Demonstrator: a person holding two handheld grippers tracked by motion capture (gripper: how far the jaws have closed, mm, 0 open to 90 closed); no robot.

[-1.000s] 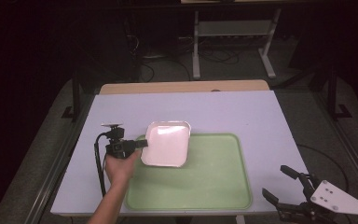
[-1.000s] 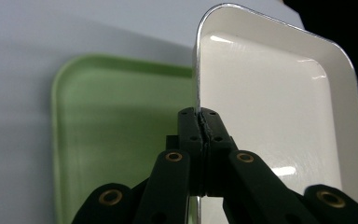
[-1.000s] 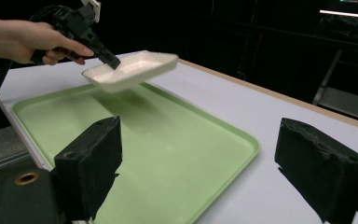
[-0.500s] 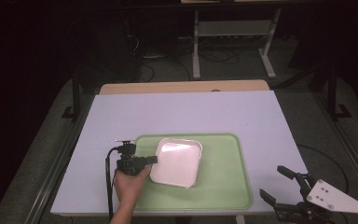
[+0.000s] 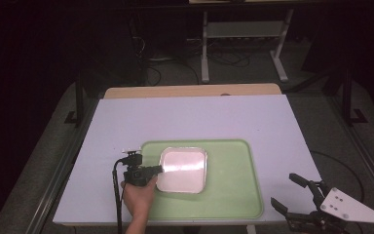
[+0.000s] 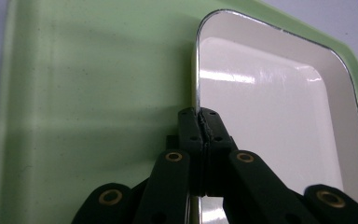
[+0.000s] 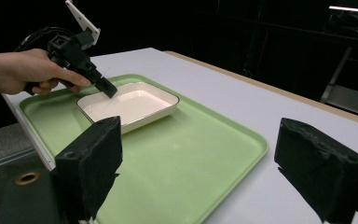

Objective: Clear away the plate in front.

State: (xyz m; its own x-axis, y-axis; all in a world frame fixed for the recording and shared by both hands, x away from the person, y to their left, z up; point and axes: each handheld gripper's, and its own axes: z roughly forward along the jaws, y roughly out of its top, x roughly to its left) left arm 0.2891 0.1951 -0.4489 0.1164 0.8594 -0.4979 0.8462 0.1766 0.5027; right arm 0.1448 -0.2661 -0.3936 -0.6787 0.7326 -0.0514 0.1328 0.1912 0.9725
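Note:
A white rectangular dish [image 5: 182, 169] [image 6: 270, 112] [image 7: 128, 104] lies on the left part of a pale green tray [image 5: 229, 185] [image 6: 88, 116] [image 7: 186, 154]. My left gripper [image 5: 158, 169] [image 6: 200, 122] [image 7: 110, 91] is shut on the dish's left rim, its jaws pinching the thin dark-lined edge. A hand holds it at the tray's left edge. My right gripper [image 5: 291, 191] [image 7: 196, 158] stands open off the table's front right corner, its jaws wide apart with nothing between them, aimed across the tray toward the dish.
The tray sits at the front middle of a white table [image 5: 195, 117] with a wooden strip [image 5: 190, 90] along its far edge. A metal stand [image 5: 243, 34] and cables are on the dark floor behind.
The left gripper has carried the dish from the tray's upper left corner toward the person and down onto the tray. The right gripper has barely moved.

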